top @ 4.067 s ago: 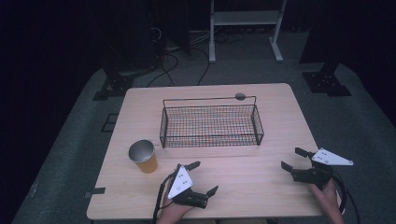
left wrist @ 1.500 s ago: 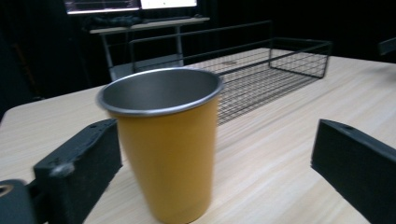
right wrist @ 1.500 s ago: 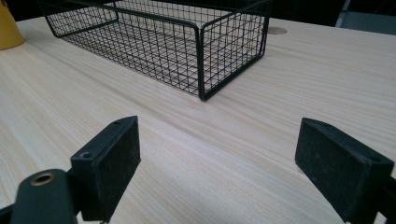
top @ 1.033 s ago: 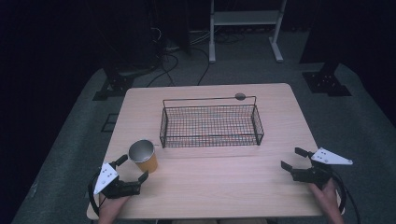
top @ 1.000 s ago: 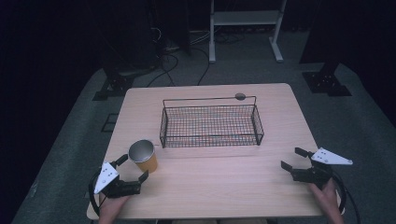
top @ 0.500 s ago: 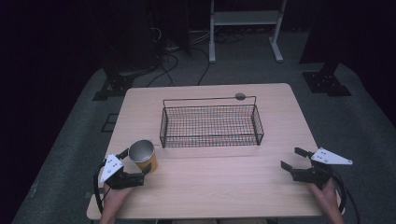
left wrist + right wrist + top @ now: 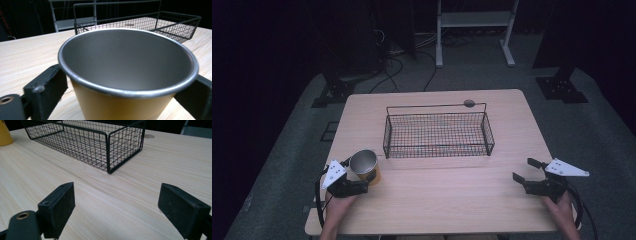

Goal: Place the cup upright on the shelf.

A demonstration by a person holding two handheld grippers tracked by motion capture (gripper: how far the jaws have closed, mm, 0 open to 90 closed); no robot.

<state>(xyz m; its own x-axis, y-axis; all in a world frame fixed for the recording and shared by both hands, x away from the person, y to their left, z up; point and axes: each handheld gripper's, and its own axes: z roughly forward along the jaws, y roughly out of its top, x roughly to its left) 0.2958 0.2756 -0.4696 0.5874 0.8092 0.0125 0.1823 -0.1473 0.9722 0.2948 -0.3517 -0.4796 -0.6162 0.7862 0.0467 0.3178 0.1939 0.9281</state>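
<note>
A metal cup point(image 7: 364, 165) with a yellow-orange outside stands upright near the table's front left; its grey inside point(image 7: 125, 57) looks empty. My left gripper point(image 7: 360, 172) reaches around it from the near left. Its jaws have just been closing, and both black pads point(image 7: 47, 85) touch the cup's wall just under the rim. My right gripper point(image 7: 522, 169) rests open at the front right with only bare wood between its jaws point(image 7: 127, 202). A sliver of the cup point(image 7: 3, 135) shows far off in the right gripper view.
A black wire basket point(image 7: 437, 150) stands in the middle of the wooden table point(image 7: 452, 200), and its near corner point(image 7: 108, 152) faces the right gripper. A round hole point(image 7: 469, 103) sits behind the basket. Dark floor, cables and a white stand lie beyond the table.
My left gripper has slid forward and to the right, up to the cup, and its jaws have closed in on the cup's sides. The right gripper has stayed where it was.
</note>
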